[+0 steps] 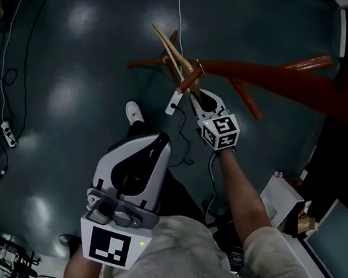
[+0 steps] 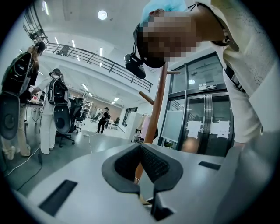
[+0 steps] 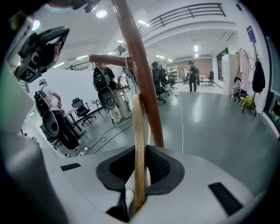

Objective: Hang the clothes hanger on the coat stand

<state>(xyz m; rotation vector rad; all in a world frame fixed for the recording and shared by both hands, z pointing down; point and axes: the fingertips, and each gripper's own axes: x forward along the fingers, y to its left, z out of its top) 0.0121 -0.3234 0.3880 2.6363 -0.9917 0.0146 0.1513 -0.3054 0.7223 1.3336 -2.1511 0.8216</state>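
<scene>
A pale wooden clothes hanger (image 1: 170,48) is held upright in my right gripper (image 1: 196,92), which is shut on it. In the right gripper view the hanger's wood bar (image 3: 138,118) runs up from between the pads of that gripper (image 3: 141,152), right in front of the reddish-brown coat stand pole (image 3: 141,65) and below a peg (image 3: 109,59). From the head view the coat stand (image 1: 270,78) slants in from the right, and the hanger crosses one of its pegs (image 1: 189,80). My left gripper (image 1: 160,143) stays lower left, shut and empty, its pads (image 2: 148,159) meeting before the pole (image 2: 156,109).
A cable (image 1: 5,71) and a power strip (image 1: 8,133) lie on the dark floor at left. The person's white shoe (image 1: 133,113) shows below the stand. Boxes (image 1: 284,195) sit at lower right. People with backpacks (image 2: 54,109) and glass doors (image 2: 205,122) are around.
</scene>
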